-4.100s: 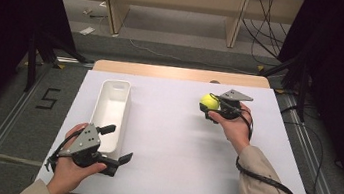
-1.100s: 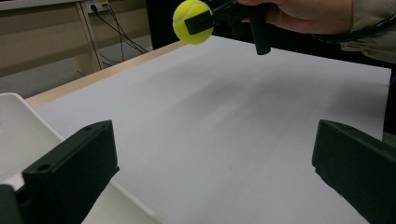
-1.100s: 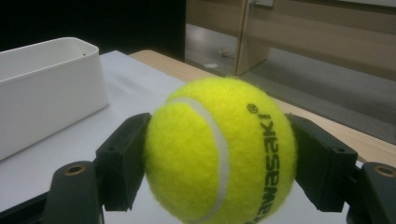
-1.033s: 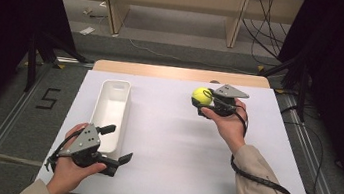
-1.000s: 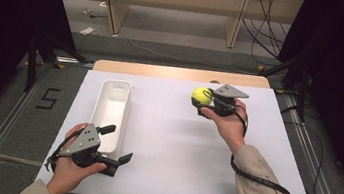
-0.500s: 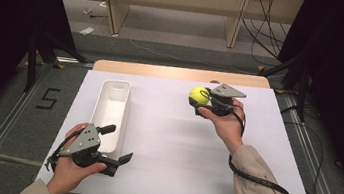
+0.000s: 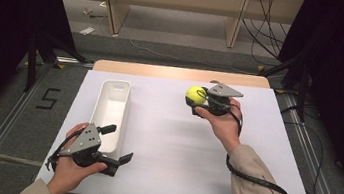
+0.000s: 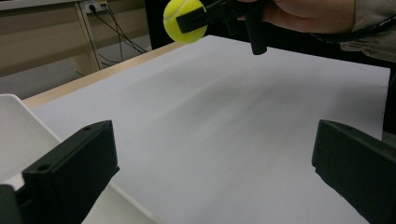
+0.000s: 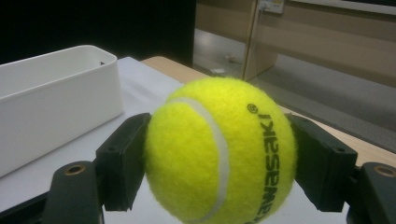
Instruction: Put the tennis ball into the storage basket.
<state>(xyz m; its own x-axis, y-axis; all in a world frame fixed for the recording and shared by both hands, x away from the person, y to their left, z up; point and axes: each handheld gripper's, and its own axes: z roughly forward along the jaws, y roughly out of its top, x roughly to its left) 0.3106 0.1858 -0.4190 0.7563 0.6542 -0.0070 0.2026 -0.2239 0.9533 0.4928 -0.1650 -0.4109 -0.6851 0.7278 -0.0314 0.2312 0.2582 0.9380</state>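
Observation:
A yellow tennis ball point(image 7: 195, 94) is held above the white table at the far right, with my right gripper point(image 7: 198, 99) shut on it. In the right gripper view the ball point(image 9: 219, 149) sits squeezed between both black jaws. The left gripper view shows the ball point(image 8: 183, 19) far off, lifted clear of the table in that other gripper. My left gripper point(image 7: 116, 144) rests near the table's front left edge, open with nothing between its fingers, beside the near end of a long white bin point(image 7: 103, 105).
The white bin point(image 9: 51, 105) lies lengthwise on the left half of the white table point(image 7: 168, 147) and looks empty. A wooden strip point(image 7: 178, 72) runs along the table's far edge. Cables trail on the floor beyond.
The right gripper with the ball has drifted slightly left and toward the far edge. The left gripper has stayed where it was.

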